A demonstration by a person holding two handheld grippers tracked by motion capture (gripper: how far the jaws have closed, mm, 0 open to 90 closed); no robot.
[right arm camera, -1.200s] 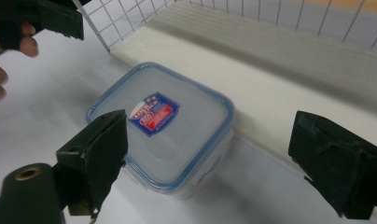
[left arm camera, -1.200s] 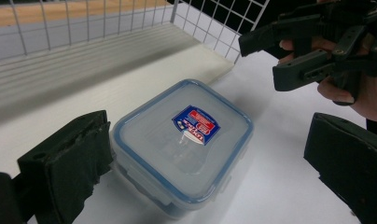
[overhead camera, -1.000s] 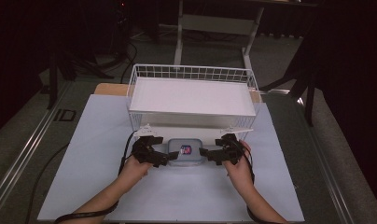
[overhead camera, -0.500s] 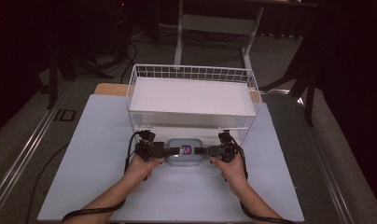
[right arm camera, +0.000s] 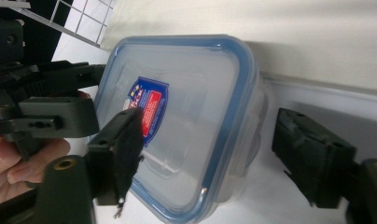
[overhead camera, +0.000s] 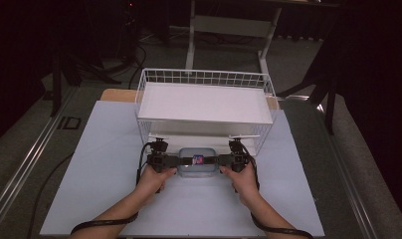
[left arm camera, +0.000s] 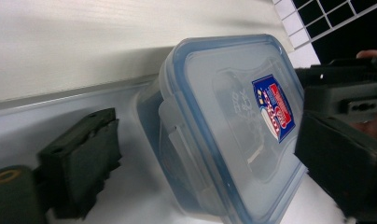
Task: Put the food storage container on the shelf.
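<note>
On the left, the left tool (overhead camera: 181,161) is black and blocky, and a hand (overhead camera: 153,179) holds it from behind. Its jaws have just been closing, with the left end of the box between them. In the left gripper view one jaw sits over the lid and the other sits a little way off the box wall, so the jaws stand fairly wide and do not squeeze yet. In the middle is one box (overhead camera: 197,163). It lies flat on the white desk (overhead camera: 104,164), just in front of the basket. The box is clear plastic, shaped like a rectangle with round corners. Its lid (left arm camera: 242,121) has a blue rim and a flap clip on the end, and one red and blue sticker (left arm camera: 274,106) sits on top. Behind the box stands one white wire basket (overhead camera: 205,78) with a smooth white board inside it. On the right, the right tool (overhead camera: 215,162) is black too, and the other hand (overhead camera: 245,181) holds it. Its jaws have also just been closing around the right end of the box. In the right gripper view one jaw is over the lid and the other stands apart from the box wall, so this tool is fairly wide as well. There are two tools and two hands.
</note>
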